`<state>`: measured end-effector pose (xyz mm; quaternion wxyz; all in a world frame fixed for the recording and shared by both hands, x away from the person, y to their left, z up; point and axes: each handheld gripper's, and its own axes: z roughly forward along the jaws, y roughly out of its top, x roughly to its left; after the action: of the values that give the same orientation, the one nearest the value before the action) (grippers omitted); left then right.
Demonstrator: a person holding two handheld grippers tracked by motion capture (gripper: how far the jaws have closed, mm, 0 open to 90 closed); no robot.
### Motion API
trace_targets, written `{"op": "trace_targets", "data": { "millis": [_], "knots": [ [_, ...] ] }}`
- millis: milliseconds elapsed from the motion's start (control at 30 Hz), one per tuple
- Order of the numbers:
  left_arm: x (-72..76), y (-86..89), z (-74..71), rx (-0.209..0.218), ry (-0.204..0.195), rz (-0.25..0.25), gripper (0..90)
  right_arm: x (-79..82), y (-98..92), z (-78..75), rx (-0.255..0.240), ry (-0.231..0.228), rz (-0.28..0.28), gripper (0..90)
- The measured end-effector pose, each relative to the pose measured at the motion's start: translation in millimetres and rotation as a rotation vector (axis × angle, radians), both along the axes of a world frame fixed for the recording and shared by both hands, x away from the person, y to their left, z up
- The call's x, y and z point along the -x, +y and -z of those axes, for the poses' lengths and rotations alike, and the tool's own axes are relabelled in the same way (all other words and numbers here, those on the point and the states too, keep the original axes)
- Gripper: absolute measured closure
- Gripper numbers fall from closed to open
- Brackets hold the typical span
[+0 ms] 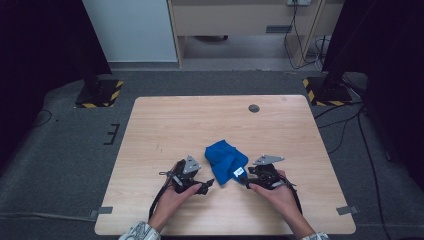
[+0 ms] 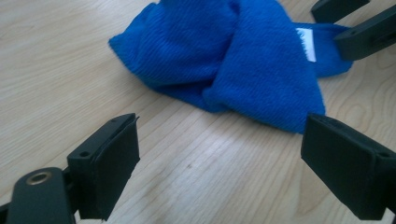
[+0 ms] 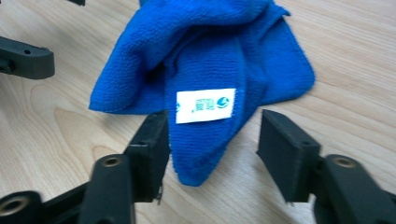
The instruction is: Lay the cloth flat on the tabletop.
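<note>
1. The cloth [image 1: 226, 161], blue and crumpled into a loose heap, lies on the worktop [image 1: 165, 120] a little toward the person's side of its middle, between the two tools. A white label [image 3: 205, 105] is sewn on the corner nearest the right tool.
2. The right tool [image 1: 243, 178] has its jaws apart with that labelled corner lying between them; one jaw sits against the cloth edge, the other stands off it, so nothing is clamped yet.
3. The left tool [image 1: 206, 185] rests just beside the cloth's near edge, jaws wide apart over bare wood, holding nothing.
4. The step in hand looks like picking up a corner to spread or fold the cloth. Next, I judge, the right tool needs to close on the labelled tip, and the left needs to move in to a second corner.
5. The trouble is the heap itself: folds overlap, so a jaw could catch two layers at once, and the other corners are tucked under.
6. Around it the worktop carries a dark round grommet [image 1: 254, 108] far off, and tape tabs at the near corners. Nothing else blocks the tools.
</note>
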<state>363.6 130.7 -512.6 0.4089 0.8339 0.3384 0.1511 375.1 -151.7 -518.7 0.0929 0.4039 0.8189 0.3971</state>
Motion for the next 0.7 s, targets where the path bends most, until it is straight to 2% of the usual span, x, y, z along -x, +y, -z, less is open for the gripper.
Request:
{"op": "trace_targets", "data": {
  "millis": [33,133,233,300,500,700],
  "knots": [
    [0.7,-1.4,-0.4,0.001,-0.001,0.004,10.8,-0.1,1.0,0.3,0.002,0.004,-0.009,49.5],
    [2.6,-5.8,-1.6,-0.002,-0.01,0.012,10.8,0.2,3.3,1.1,0.009,0.016,-0.029,65.7],
    [3.3,-9.5,-1.7,-0.001,-0.013,0.019,10.8,0.6,2.2,0.3,0.003,0.01,-0.046,79.7],
    [3.6,-10.9,-1.2,-0.01,-0.013,0.024,10.8,1.1,1.0,-1.5,-0.01,0.005,-0.054,85.1],
    [4.4,-12.2,-2.9,-0.001,-0.017,0.016,11.8,2.5,3.5,-5.4,-0.037,-0.01,-0.081,88.3],
    [4.8,-15.1,-6.8,0.027,-0.028,0.009,13.0,6.7,11.1,-11.7,-0.077,-0.062,-0.135,88.5]
  ]
}}
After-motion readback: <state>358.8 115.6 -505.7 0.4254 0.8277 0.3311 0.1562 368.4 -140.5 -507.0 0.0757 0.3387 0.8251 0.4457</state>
